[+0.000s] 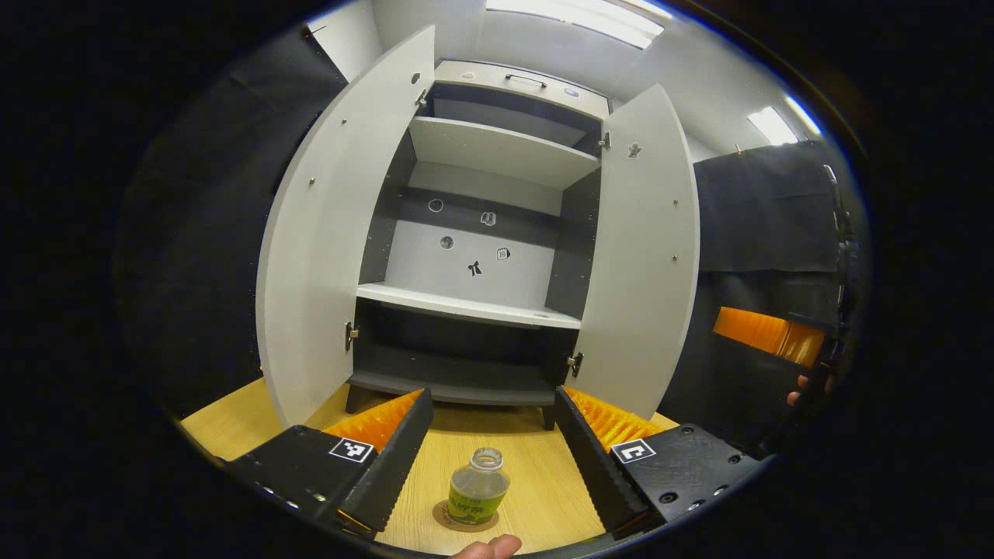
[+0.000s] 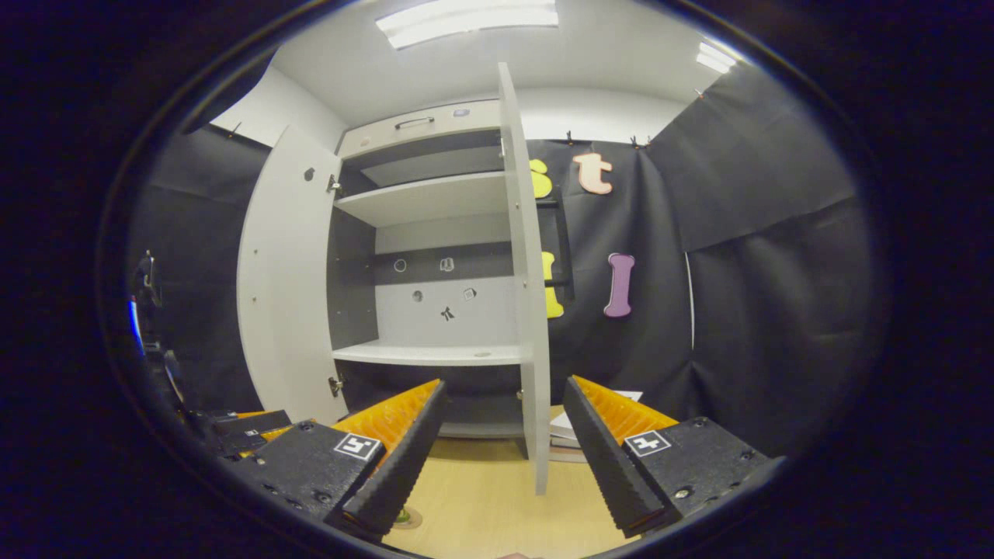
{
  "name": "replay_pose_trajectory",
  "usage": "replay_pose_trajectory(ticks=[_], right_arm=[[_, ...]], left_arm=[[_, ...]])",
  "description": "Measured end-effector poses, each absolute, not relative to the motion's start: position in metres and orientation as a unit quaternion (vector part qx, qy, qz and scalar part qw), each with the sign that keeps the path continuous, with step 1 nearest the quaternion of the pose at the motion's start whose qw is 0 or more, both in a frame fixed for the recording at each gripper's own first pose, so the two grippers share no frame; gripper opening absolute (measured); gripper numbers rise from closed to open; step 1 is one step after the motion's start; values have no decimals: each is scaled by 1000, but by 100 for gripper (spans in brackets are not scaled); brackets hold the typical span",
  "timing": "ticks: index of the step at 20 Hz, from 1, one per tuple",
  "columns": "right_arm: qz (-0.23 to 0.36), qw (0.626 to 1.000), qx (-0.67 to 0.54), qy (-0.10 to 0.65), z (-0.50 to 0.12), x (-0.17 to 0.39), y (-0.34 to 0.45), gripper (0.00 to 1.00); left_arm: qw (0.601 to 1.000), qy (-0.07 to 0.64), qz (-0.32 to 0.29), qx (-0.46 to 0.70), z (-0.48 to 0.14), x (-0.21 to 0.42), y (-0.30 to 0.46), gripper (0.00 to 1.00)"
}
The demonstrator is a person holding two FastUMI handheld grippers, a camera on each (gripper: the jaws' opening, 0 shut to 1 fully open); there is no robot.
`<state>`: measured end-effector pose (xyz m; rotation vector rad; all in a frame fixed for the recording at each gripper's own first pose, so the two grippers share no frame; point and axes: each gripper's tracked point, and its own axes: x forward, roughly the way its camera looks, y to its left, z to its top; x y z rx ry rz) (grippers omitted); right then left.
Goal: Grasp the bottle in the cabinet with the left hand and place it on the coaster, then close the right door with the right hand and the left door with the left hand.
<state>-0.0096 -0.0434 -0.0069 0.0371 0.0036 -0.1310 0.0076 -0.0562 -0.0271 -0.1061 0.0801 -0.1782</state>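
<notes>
Your bottle [image 1: 477,487] stands upright on the coaster [image 1: 444,517], mouth up, between your released left hand-held gripper [image 1: 491,458]; right hand-held gripper [image 2: 503,458] spread too.

left tool [image 1: 488,458]: two long fingers, ridged sawtooth inner faces | blocky bases with screws, one square black-white marker tag each | right tool [image 2: 505,458]: same build, ridged fingers, screws, square tags | bare fingertip [image 1: 489,549] at bottom edge, no sleeve seen

left gripper [image 1: 489,458] fingers spread wide, nothing between; right gripper [image 2: 505,450] likewise spread, holding nothing.
</notes>
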Motion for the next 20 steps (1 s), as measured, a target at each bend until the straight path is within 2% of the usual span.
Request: replay_pose_trajectory(ticks=[1, 2, 3, 8, 9, 10, 11, 12, 13, 14, 15, 16, 17, 19, 20], right_arm=[[-61, 998, 26, 5, -9, -8, -41, 99], [-56, 998, 31, 7, -11, -6, -39, 99], [-54, 998, 32, 10, -12, -4, -39, 99], [-59, 998, 30, 16, -15, 4, -41, 99], [-54, 998, 33, 4, -3, 5, -42, 95], [-56, 998, 30, -14, 18, 6, -48, 99], [-65, 997, 20, -36, 45, 9, -63, 99], [-78, 996, 6, -53, 71, 12, -84, 94], [-91, 994, -5, -65, 94, 17, -102, 99], [-106, 992, -12, -73, 113, 22, -119, 99], [-117, 990, -18, -78, 128, 28, -134, 94], [-134, 987, -23, -88, 143, 36, -149, 94], [-151, 984, -30, -92, 153, 43, -164, 99], [-164, 982, -41, -81, 157, 64, -178, 98], [-162, 983, -43, -74, 157, 76, -178, 94]], left_arm=[[994, 37, -91, -48, -26, 6, -56, 95], [994, 35, -91, -46, -23, 7, -54, 100], [994, 33, -89, -47, -23, 7, -52, 95], [995, 42, -82, -44, -22, 5, -46, 95], [995, 40, -83, -36, -20, 6, -44, 95], [996, 42, -81, -25, -20, 6, -40, 95], [996, 41, -78, -16, -20, 4, -36, 95], [996, 38, -76, -11, -19, 4, -34, 95], [996, 37, -76, -11, -21, 3, -34, 95], [996, 39, -77, -14, -23, 0, -35, 95], [996, 39, -76, -20, -24, -2, -35, 95], [996, 41, -75, -26, -25, -3, -36, 95], [996, 45, -74, -32, -27, -3, -36, 95], [995, 52, -78, -42, -30, -5, -37, 95], [995, 54, -78, -43, -31, -6, -36, 95]])
